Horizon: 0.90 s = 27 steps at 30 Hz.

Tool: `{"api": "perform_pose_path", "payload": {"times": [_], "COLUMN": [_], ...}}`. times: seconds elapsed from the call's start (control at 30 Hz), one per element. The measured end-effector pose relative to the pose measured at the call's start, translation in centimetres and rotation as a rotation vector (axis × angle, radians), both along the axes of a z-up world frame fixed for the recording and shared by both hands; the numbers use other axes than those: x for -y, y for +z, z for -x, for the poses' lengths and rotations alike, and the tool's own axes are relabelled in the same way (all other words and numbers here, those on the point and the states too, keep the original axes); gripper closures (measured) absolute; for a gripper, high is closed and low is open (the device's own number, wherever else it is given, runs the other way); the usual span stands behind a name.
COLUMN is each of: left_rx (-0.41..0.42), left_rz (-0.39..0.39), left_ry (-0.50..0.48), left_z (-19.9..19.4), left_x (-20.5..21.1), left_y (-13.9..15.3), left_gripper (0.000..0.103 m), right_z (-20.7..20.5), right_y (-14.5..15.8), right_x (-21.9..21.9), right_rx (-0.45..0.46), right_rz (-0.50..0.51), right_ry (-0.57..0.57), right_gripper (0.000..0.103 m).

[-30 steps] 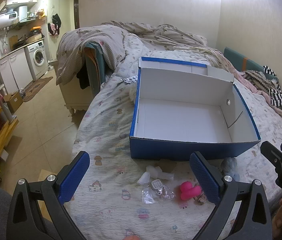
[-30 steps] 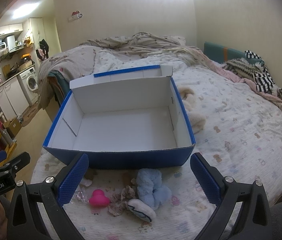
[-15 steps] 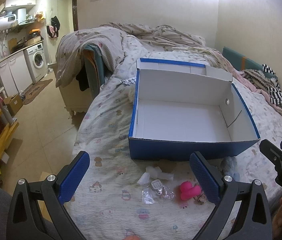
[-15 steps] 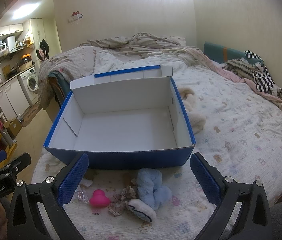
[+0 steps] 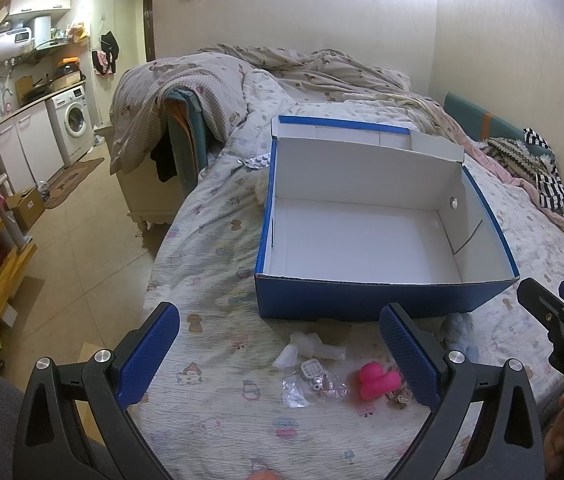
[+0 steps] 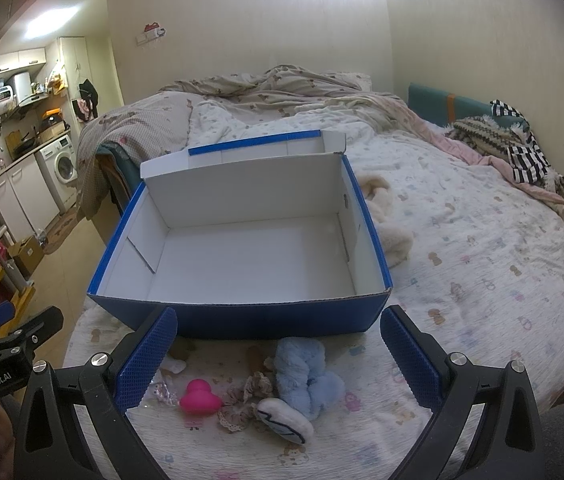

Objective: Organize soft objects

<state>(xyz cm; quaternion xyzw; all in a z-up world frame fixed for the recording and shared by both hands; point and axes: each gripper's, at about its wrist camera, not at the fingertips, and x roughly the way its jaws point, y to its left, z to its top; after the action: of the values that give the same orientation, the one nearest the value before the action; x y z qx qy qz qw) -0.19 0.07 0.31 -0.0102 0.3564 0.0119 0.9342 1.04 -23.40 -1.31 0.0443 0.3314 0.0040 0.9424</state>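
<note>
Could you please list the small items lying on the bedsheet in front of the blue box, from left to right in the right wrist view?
Bright pink rubbery heart-shaped toy → beige lace fabric scrunchie → white oval plush pad with dark stitching → light blue fluffy plush piece.

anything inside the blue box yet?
No. The blue box shows only its bare white floor and walls in both wrist views. The near wall hides only a thin strip of floor. The pink toy and blue plush lie outside, in front.
</note>
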Motion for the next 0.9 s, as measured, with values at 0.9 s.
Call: {"api": "perform_pose_path", "payload": {"times": [0.9], "left_rx": [-0.116], "left_rz": [0.044], "left_ry": [0.047], "left_z": [-1.7], "left_x": [-2.8], "left_y": [0.7], "left_gripper": [0.003], "right_z": [-1.9], "right_y": [0.1], "right_x": [2.2], "right_rx": [-0.148], "right_rz": [-0.121], "right_ry": [0.037], "right_gripper": [0.0]}}
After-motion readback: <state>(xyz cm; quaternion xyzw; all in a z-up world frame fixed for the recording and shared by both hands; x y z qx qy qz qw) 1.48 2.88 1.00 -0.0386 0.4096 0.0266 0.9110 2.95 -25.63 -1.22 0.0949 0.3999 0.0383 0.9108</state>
